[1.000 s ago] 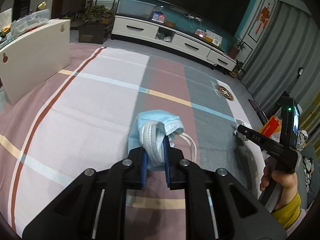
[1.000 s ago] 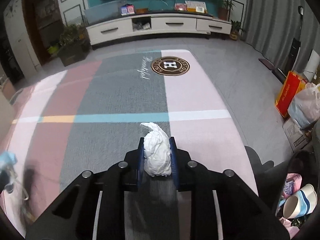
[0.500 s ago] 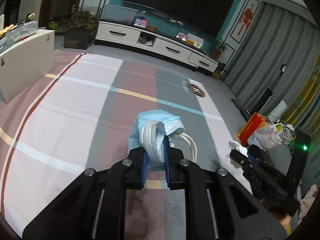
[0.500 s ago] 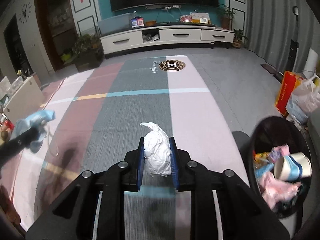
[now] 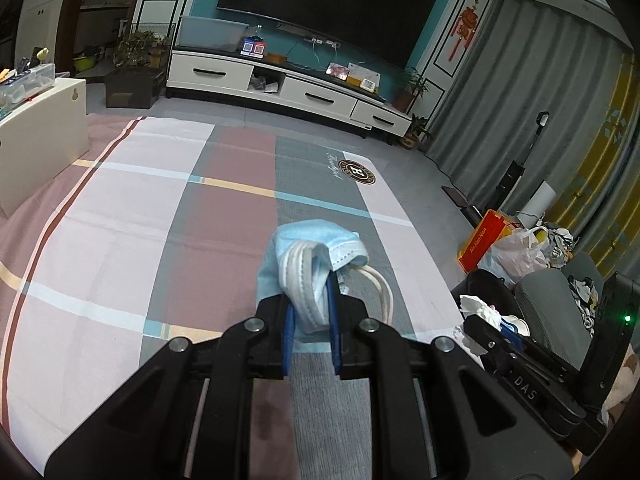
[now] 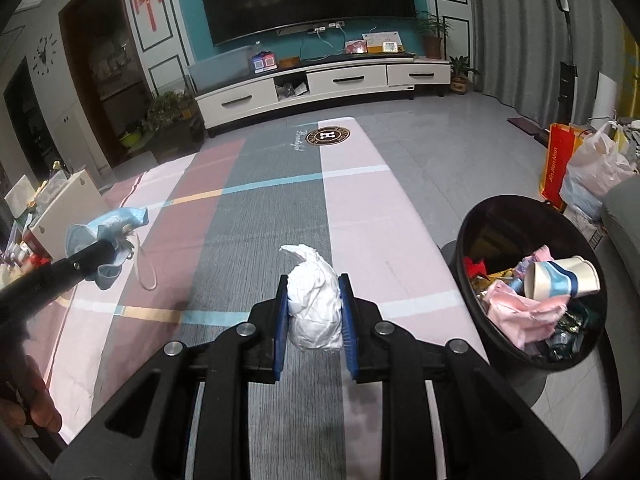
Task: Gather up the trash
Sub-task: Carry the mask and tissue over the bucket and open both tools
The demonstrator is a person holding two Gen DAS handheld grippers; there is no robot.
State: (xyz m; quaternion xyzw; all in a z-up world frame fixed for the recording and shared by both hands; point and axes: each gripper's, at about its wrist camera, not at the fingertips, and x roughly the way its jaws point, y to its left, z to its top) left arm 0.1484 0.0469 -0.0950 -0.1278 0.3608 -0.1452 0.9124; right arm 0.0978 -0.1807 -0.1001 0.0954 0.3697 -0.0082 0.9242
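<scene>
**Both claws loaded above the striped cloth**

Left claw (image 5: 311, 312) is pinched nearly closed on a crumpled blue face mask (image 5: 310, 258), ear loops dangling. Right claw (image 6: 314, 312) clamps a white crumpled tissue wad (image 6: 314, 304), just beside the round black trash bin (image 6: 500, 216), already holding rubbish.

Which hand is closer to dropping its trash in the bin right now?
Right. Its tool grips the tissue wad right beside the open bin. The left tool, holding the mask, sits farther from it.
</scene>
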